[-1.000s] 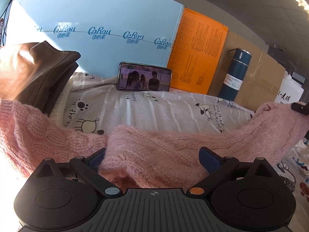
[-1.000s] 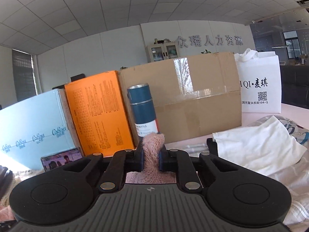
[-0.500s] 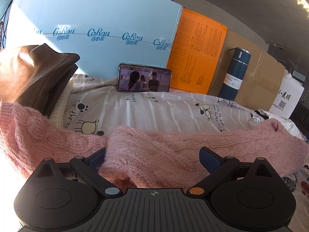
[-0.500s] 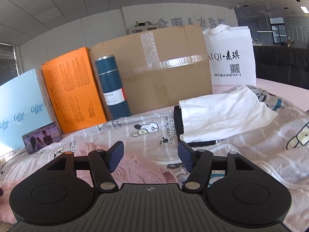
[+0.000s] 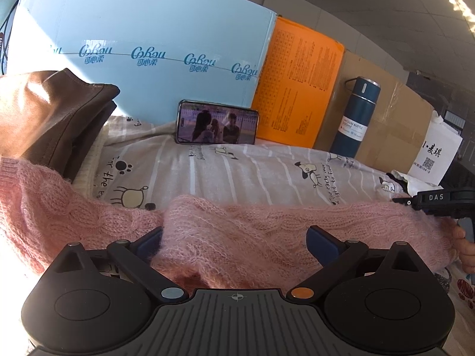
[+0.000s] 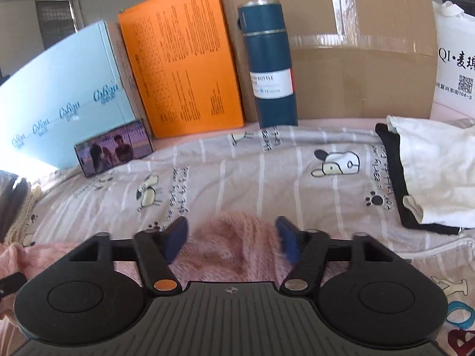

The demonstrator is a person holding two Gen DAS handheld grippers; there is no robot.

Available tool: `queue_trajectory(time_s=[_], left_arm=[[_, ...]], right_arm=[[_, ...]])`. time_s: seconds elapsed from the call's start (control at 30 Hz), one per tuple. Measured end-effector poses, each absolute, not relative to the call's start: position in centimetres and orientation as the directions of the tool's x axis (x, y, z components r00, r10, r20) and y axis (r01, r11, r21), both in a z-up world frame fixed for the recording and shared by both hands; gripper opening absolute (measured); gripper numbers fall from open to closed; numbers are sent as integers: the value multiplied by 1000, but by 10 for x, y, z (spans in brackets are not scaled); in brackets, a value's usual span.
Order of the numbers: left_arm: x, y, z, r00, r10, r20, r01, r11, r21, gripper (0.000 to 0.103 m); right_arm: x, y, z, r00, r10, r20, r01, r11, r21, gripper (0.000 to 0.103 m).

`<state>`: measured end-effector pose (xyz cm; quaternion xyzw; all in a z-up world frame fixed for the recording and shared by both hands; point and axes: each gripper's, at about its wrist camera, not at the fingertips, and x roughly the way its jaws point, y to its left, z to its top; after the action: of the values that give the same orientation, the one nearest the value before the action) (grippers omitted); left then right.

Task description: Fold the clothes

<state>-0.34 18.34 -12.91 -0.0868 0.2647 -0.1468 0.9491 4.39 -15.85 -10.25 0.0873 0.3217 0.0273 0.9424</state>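
A pink knit sweater [image 5: 237, 231] is spread across the cartoon-print sheet [image 5: 252, 172] – both the left gripper [image 5: 234, 240] and right gripper [image 6: 231, 237] are held spread wide over it, apparently gripping nothing.

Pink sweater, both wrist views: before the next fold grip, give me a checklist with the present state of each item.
1. Left gripper open: ok, jaws wide, sweater between them.
2. Right gripper open: ok, jaws apart over the knit.
3. Pink sweater lying down on the printed sheet: ok, draped across the front.
4. Sweater flat and smooth: not ok, bunched at the left gripper.
5. Fold area free of the phone, blue bottle and white garment: ok, all apart from the sweater.
6. Sweater's whole outline seen: cannot tell.
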Motion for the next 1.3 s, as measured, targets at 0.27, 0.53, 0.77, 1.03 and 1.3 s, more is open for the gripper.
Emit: queue_trajectory(time_s=[0.27,0.53,0.77,1.03,1.3], left_arm=[[-3,182,-129,815,-328,-478,240,942,-236,100],[-18,185,-122,815,-366,-449,288,928,-235,65],[-70,203,-108,850,-363,-381,356,930,-93,46],[-122,213,-97,868,-315,-382,363,930,57,69],[-118,167,-104,856,-336,-393,402,911,96,92]], right_arm=[[-19,-169,-90,861,168,-480,-64,972,226,15],[-94,-171,-73,924,216,-316,-126,951,281,14],[-134,-182,-80,936,215,-280,-125,943,307,14],[-180,-191,-104,923,258,-287,-160,932,324,14],[-200,-194,-135,882,310,-355,-196,926,323,20]])
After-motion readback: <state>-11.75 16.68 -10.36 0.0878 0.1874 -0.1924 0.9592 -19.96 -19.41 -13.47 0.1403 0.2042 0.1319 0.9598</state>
